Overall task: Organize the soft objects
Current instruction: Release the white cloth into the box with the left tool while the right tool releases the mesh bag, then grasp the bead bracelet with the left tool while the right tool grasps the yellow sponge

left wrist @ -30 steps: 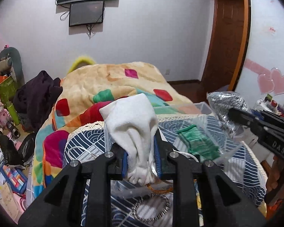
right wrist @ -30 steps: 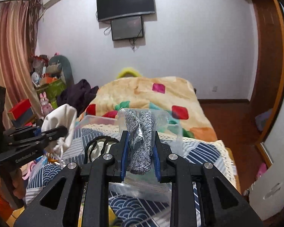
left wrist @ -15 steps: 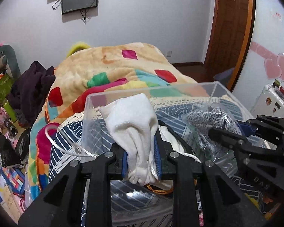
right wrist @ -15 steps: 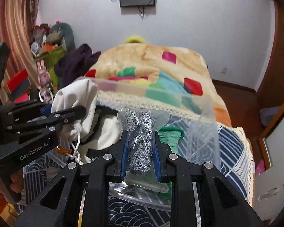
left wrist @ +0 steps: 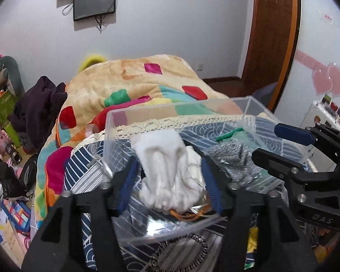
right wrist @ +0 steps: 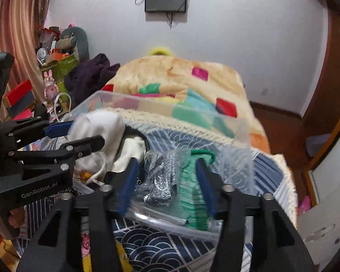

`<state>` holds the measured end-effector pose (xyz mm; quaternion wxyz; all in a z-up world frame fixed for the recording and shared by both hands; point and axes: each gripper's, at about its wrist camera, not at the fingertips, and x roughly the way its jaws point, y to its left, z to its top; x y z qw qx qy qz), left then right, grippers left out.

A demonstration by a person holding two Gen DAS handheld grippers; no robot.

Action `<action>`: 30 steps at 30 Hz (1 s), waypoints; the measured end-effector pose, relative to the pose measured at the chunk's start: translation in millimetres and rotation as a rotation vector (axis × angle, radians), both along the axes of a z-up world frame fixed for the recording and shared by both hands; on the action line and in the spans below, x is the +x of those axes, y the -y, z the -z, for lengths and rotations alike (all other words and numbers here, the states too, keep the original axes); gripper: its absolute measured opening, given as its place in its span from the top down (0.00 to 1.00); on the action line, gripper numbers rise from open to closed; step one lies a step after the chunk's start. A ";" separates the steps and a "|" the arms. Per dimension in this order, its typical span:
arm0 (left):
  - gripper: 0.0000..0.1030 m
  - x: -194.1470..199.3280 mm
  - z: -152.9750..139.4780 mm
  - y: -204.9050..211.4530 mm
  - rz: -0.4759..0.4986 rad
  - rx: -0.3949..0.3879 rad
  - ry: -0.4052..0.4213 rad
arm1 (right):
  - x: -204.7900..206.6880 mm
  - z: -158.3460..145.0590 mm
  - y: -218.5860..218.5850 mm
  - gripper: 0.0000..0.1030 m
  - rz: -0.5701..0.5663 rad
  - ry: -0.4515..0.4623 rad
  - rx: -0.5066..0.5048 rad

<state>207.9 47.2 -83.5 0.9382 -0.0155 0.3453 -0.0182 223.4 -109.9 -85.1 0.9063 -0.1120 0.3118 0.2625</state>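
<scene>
White cloth inside clear bin, left gripper fingers spread

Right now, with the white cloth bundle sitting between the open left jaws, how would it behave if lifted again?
The white cloth bundle looks floppy: it is creased and bunched, so it would likely sag. It seems light for its bulk. It probably won't roll, slumped inside the clear plastic box.

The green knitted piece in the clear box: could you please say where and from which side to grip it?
Probably grip the green knitted piece at its far cuff, which bunches up highest. Come from above, across its narrow width; the grey speckled bag lies close on its left, so keep the open right tool rightward.
</scene>
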 end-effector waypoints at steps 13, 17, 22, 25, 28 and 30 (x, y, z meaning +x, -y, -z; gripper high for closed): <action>0.02 -64.5 -37.0 -4.5 -0.015 0.000 0.125 | -44.5 -34.6 15.9 0.28 -0.012 0.124 0.096; 0.01 -79.3 -29.5 -8.5 -0.022 -0.004 0.096 | -56.2 -29.9 19.1 0.26 -0.025 0.115 0.122; 0.01 -91.8 -4.7 -13.4 -0.041 0.000 0.033 | -67.6 -14.5 17.7 0.26 -0.041 0.078 0.116; 0.07 -97.4 11.3 -12.1 -0.043 0.013 0.007 | -73.1 -1.8 17.5 0.26 -0.043 0.044 0.113; 0.24 -101.0 26.5 -9.2 -0.028 0.012 -0.037 | -78.4 12.3 15.2 0.26 -0.057 -0.012 0.123; 0.30 -102.3 35.6 -8.2 -0.030 -0.003 -0.058 | -82.1 21.9 13.8 0.26 -0.059 -0.032 0.115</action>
